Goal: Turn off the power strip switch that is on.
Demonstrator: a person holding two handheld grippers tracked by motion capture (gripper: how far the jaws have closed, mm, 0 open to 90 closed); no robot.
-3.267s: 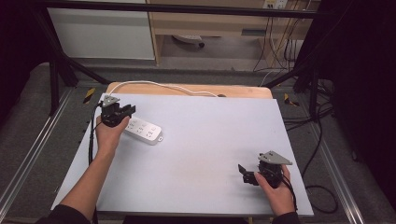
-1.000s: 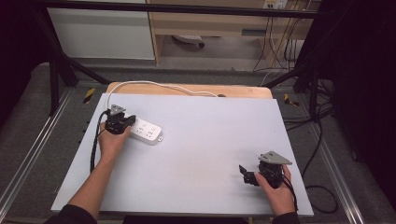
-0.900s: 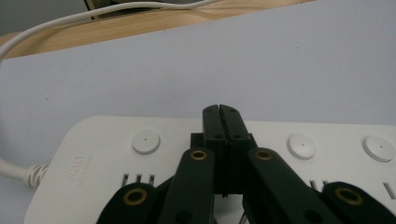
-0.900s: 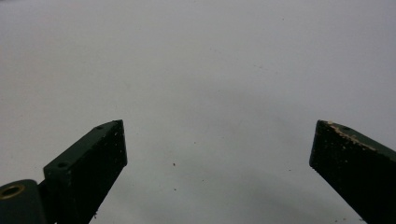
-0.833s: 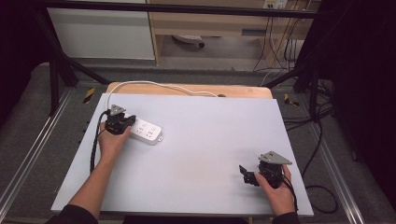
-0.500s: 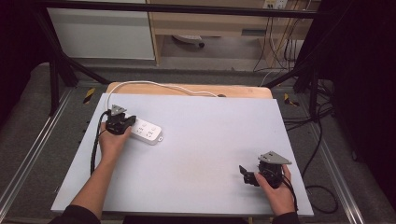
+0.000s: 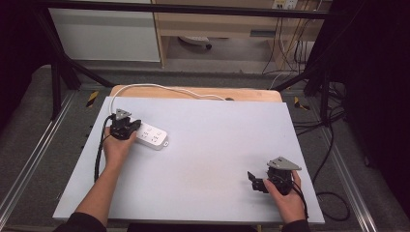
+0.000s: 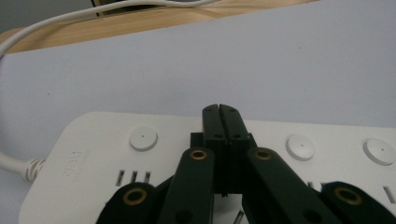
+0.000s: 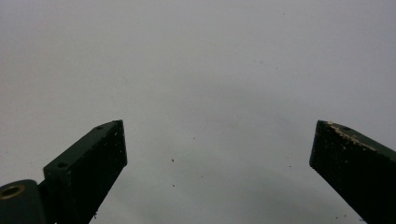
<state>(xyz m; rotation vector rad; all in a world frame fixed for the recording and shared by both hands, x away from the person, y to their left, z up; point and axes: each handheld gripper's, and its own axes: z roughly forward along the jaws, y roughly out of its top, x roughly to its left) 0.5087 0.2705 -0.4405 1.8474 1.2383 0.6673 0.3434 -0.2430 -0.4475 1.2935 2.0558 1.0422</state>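
Power strip (image 7: 151,137) is seen lying at the left rear of the grey counter (image 7: 217,145), its white cord (image 7: 159,88) run back along the wooden edge. The left claw (image 7: 131,126) is held over the strip's left end, jaws pressed together above its top face. The right claw (image 7: 252,180) is rested at the near right, jaws spread wide over bare counter.

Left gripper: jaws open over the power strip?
No, the left gripper has its two black jaws pressed together, tips above the white power strip.
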